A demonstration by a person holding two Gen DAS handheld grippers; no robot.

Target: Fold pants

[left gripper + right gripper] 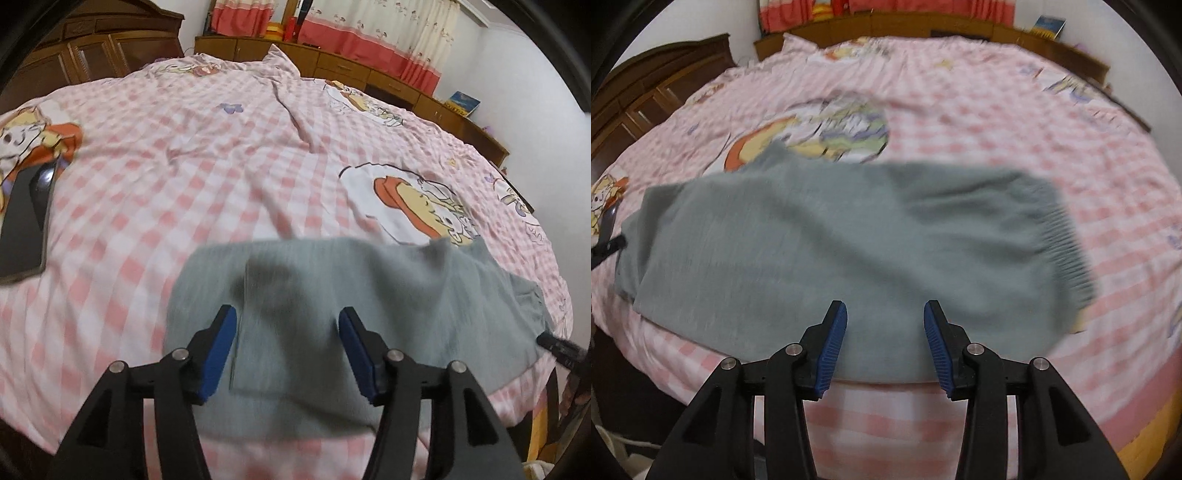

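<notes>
So, going left to right: black tablet-looking slab (26, 218) at 9 o'clock on the pink checked bedspread (184, 147), then grey pants (332, 295) lying folded near the bed's front edge, around 5 to 6 o'clock in the left wrist view. Left gripper (288, 354) spread apart above the fabric, pinching nothing. Right gripper (885, 345) likewise parted, hovering over the near hem with nothing between the pads. Looks like soft, light knit, floppy, bound to sag and slide if lifted from one spot, so probably best grabbed at two corners of the ribbed waistband (1067, 240) at 3 o'clock. Heavy motion blur all over, layer count under the top fold impossible to tell, far left end partly cut off.
</notes>
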